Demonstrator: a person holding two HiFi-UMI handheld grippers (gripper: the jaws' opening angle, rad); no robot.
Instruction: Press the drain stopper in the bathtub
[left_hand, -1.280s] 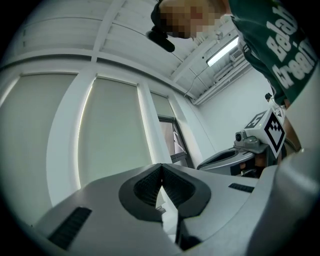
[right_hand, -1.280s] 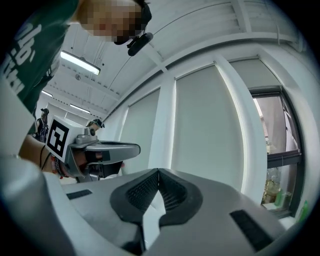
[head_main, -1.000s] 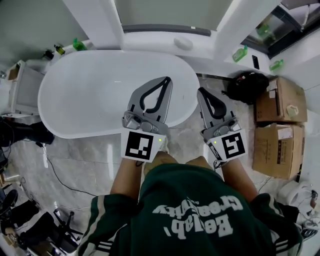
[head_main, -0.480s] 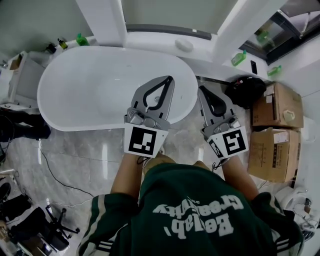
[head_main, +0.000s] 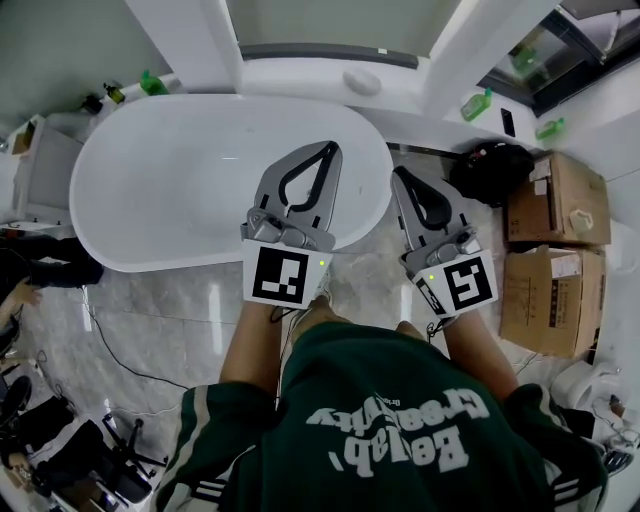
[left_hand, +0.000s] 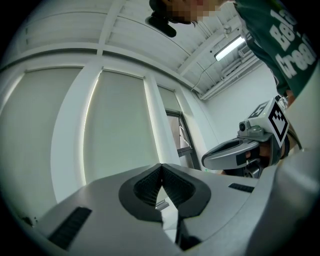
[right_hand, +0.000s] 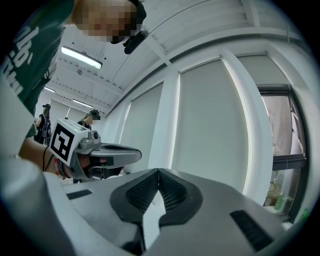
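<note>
The drain stopper is my target, but I cannot pick it out for certain: the only candidate is a faint small mark (head_main: 228, 157) on the floor of the bathtub (head_main: 150, 200), towards the middle and nearer the far rim, too small to tell. My left gripper (head_main: 328, 148) hangs above the tub's right end, its tips inside the near rim, jaws pressed together with nothing between them. I judge that suits a press, since closed tips make one blunt point to push down with. My right gripper (head_main: 401, 174) is likewise closed and empty, held just outside the rim at the tub's right end, over the marble floor (head_main: 180, 310), where it stays out of the left one's way. Both gripper views look out at the window wall and ceiling and not down into the basin, so I am pointing forward, not yet down at the tub floor. The basin is bare and open to the left, giving free room to reach in; I would need to clear the near rim and lean well over. On my right, a black bag (head_main: 490, 172) and cardboard boxes (head_main: 555, 200) crowd the floor.
</note>
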